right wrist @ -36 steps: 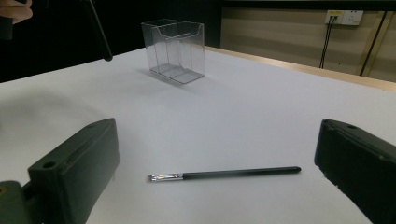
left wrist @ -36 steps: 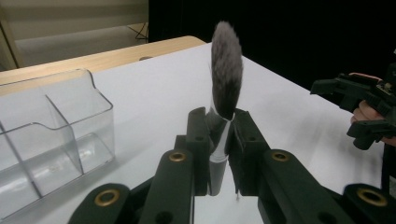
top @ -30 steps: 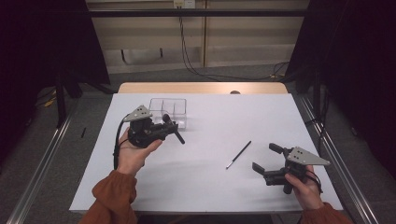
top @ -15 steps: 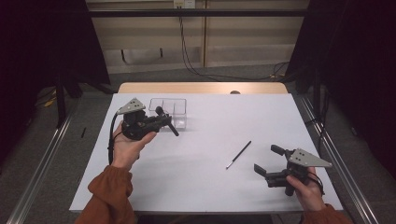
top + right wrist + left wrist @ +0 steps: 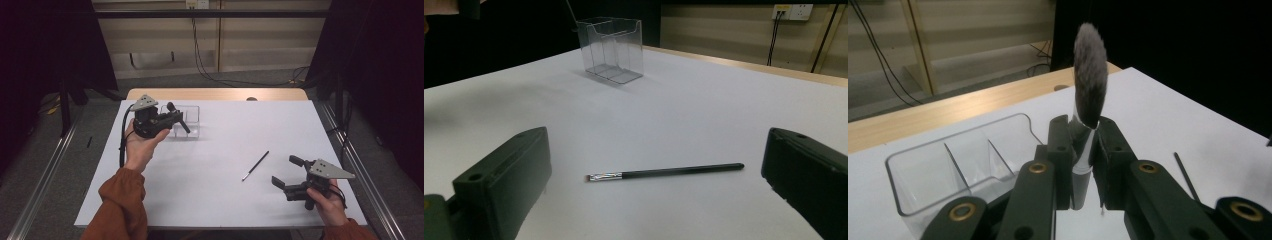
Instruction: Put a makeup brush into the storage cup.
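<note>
White tabletop (image 5: 220,200) bare around thin brush (image 5: 255,165)

Grey-bristled brush (image 5: 1090,85), clear organizer (image 5: 189,120), black thin brush (image 5: 664,172), white table (image 5: 240,130), rust-orange sleeve (image 5: 120,205)

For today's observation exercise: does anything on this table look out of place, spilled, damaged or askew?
Nothing looks spilled or damaged. The thin brush lies loose and slantwise on the white table, apart from the clear organizer, whose compartments look empty. The left gripper holds a fluffy brush beside the organizer.
</note>
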